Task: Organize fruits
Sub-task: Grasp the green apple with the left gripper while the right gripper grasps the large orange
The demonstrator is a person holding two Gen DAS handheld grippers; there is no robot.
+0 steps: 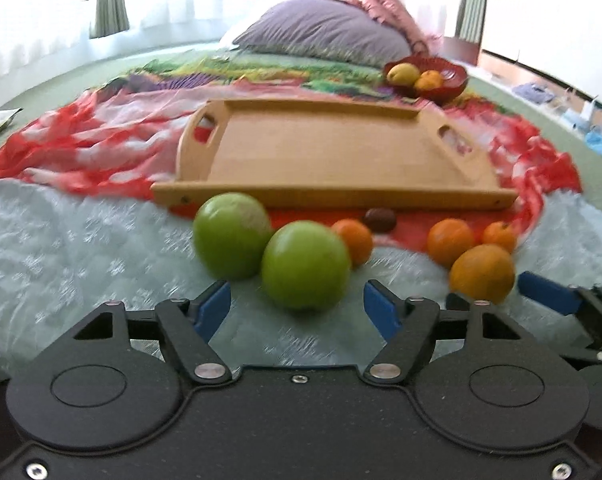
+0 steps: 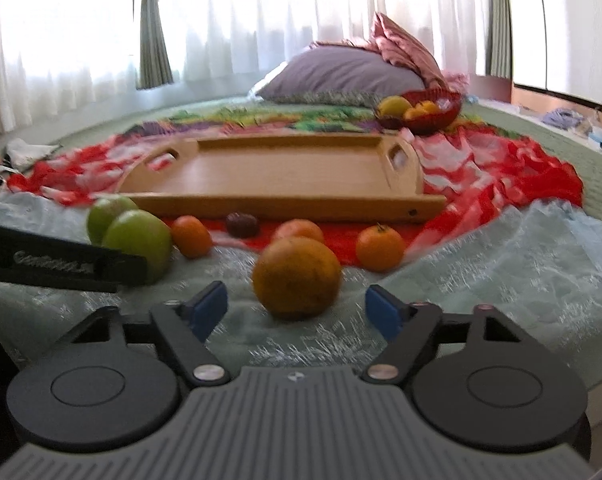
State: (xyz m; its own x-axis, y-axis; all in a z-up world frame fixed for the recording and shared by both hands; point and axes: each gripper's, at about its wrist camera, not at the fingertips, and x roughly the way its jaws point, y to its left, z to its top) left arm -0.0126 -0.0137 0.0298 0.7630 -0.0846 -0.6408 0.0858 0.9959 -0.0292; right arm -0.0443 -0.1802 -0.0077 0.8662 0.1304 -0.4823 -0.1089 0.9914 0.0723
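Observation:
Fruits lie on a bed in front of an empty wooden tray (image 1: 333,152) (image 2: 269,176). In the left wrist view my left gripper (image 1: 297,312) is open, just short of a green apple (image 1: 305,266); a second green apple (image 1: 231,236) sits behind it to the left. In the right wrist view my right gripper (image 2: 297,312) is open, just short of a large orange (image 2: 297,278). Small oranges (image 2: 380,248) (image 2: 191,236) and a dark plum (image 2: 241,224) lie near the tray. Both apples (image 2: 139,240) show at the left there.
A red bowl (image 1: 449,80) (image 2: 441,114) with a yellow fruit and oranges stands beyond the tray's far right corner. A purple pillow (image 1: 325,32) lies behind. Red and white cloth (image 1: 101,136) and pale blue blanket (image 1: 61,248) cover the bed.

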